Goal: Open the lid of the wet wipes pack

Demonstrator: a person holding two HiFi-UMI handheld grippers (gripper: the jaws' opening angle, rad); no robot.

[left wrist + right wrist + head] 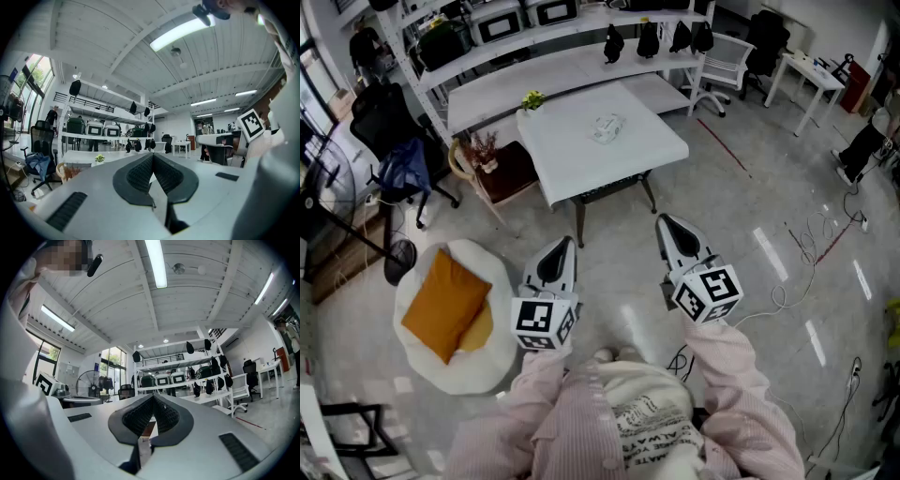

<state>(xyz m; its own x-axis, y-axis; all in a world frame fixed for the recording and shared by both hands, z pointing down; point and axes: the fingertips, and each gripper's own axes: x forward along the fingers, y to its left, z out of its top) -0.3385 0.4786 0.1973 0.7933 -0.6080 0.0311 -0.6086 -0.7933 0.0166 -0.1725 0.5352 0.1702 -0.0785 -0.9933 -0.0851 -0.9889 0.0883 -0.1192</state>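
Note:
The wet wipes pack [607, 127], a small pale packet, lies on the white square table [572, 159] well ahead of me. Neither gripper view shows it. Both grippers are held level over the floor, short of the table and far from the pack. My left gripper [565, 244] is shut, its ribbed pads [140, 172] pressed together with nothing between them. My right gripper [665, 223] is shut too, with its pads [165, 414] closed on nothing.
A small potted plant [532, 98] stands at the table's far left corner. A brown stool [504, 171] sits left of the table. A white beanbag with an orange cushion [446, 305] lies at the near left. Cables [811, 248] trail on the floor at right. Shelving [525, 37] stands behind.

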